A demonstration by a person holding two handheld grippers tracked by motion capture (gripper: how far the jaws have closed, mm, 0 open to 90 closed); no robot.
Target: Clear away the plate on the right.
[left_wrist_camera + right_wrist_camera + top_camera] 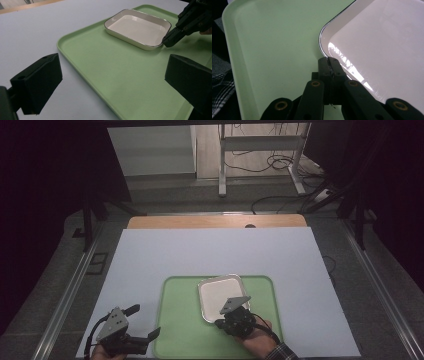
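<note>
Pinching the near rim of the white dish (pixel 382 50), the right gripper (pixel 329 60) has its two black jaws closed tight together on the dish's dark-lined edge, close to a rounded corner, as the right gripper view shows from just behind the fingertips. In the high view the right gripper (pixel 231 312) sits at the dish's (pixel 220 295) near edge, with the person's right hand (pixel 257 340) behind it and a plaid cuff at the bottom border. The dish is a shallow, rounded-rectangle piece, empty and glossy inside, and it lies flat on the green tray (pixel 180 330), toward the tray's far middle, turned a little askew to the tray's sides. The tray rests on a pale sheet that covers most of the counter (pixel 215 222), whose wooden far edge shows beyond the sheet. The left gripper (pixel 142 322) is held low at the tray's near left corner, well apart from the dish, with its jaws spread wide and nothing between them. From the left gripper view, those open jaws frame the tray's (pixel 105 75) left rim and the sheet beside it, while farther off the dish (pixel 137 27) lies with the right gripper (pixel 170 41) touching its rim at the right-hand corner.
</note>
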